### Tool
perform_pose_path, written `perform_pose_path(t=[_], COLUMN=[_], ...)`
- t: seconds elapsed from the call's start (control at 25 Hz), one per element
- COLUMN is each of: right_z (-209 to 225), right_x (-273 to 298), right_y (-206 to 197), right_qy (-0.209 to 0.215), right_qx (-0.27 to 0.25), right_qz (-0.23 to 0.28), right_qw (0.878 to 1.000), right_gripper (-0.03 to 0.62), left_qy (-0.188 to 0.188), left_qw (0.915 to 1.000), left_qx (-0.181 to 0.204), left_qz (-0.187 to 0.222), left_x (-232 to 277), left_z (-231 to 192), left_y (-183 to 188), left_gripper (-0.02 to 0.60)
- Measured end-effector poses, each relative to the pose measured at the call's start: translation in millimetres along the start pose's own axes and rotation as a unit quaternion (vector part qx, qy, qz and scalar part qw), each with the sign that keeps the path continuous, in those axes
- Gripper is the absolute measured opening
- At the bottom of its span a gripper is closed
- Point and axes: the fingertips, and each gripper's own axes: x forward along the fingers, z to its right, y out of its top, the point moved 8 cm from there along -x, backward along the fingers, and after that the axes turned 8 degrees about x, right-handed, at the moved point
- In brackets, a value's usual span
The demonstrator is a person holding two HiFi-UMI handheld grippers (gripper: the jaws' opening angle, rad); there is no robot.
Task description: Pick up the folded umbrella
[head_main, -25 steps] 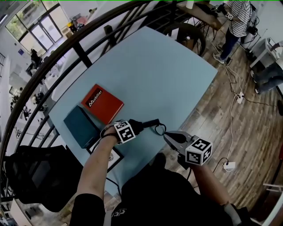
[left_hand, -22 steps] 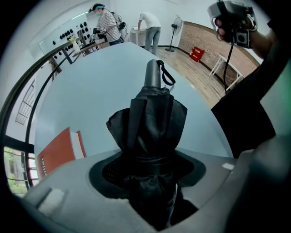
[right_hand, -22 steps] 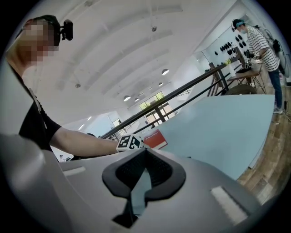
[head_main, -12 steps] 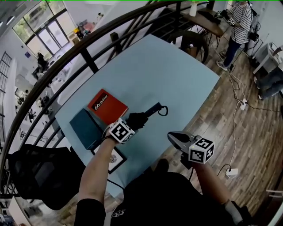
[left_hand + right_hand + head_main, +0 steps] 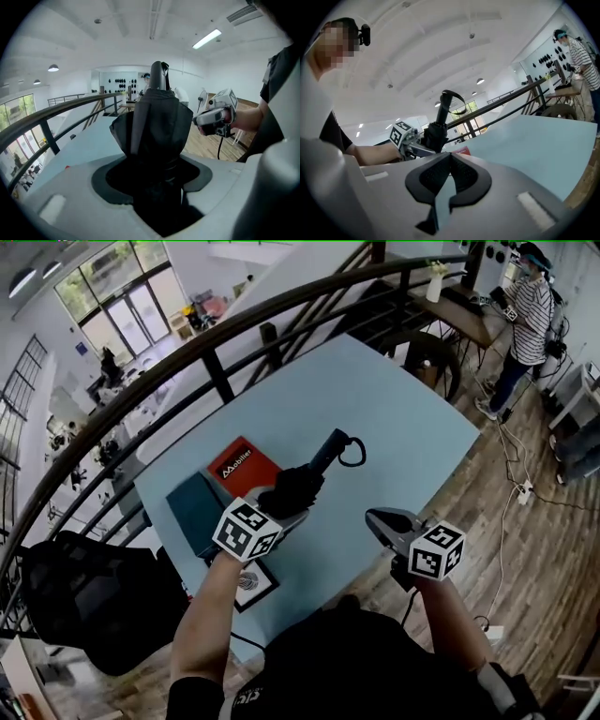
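Observation:
The folded umbrella (image 5: 305, 479) is black, with a straight handle and a wrist loop (image 5: 352, 452) at its far end. My left gripper (image 5: 284, 501) is shut on its canopy end and holds it off the light blue table (image 5: 403, 409), handle pointing up and away. In the left gripper view the umbrella (image 5: 157, 119) stands up from between the jaws (image 5: 154, 176). My right gripper (image 5: 386, 521) hovers to the right over the table's near edge, shut and empty, its pads meeting (image 5: 450, 157). The right gripper view shows the umbrella (image 5: 436, 131) raised at its left.
A red book (image 5: 239, 465), a dark teal box (image 5: 192, 512) and a black-framed card (image 5: 253, 582) lie on the table's left part. A black railing (image 5: 216, 371) runs behind it. A black chair (image 5: 84, 606) stands at left. A person in a striped shirt (image 5: 530, 315) stands far right.
The left gripper has lifted the umbrella off the table and tipped its handle upward. The right gripper has risen a little.

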Motion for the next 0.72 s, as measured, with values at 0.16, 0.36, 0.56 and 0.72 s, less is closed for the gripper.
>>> perform_pose_path(t=[0.16,0.36,0.56,0.72], right_z=[-11.9,-33.5,-42.8,-43.2], right_x=[9.6,11.0,4.9,-7.8], right_y=[15.5,24.9,28.8,40.0], right_qy=[0.015,0.027,0.028,0.025], right_qx=[-0.023,-0.045,-0.051,-0.056], right_qz=[0.008,0.028,0.045,0.071], right_qw=[1.0,0.998,0.997,0.996], right_gripper=[0.002,0.002,0.002,0.001], left_qy=[0.014,0.038,0.061,0.079], left_qw=[0.9967,0.9874,0.9746,0.9663], left_qx=[-0.026,-0.038,-0.059,-0.061], left_qz=[0.076,0.149,0.207,0.237], left_x=[-29.9,-61.2,-80.3,-87.6], left_z=[2.5,8.6,9.4,11.2], left_y=[14.7,29.9,40.6,49.0], left_gripper=[0.27,0.27,0.27,0.27])
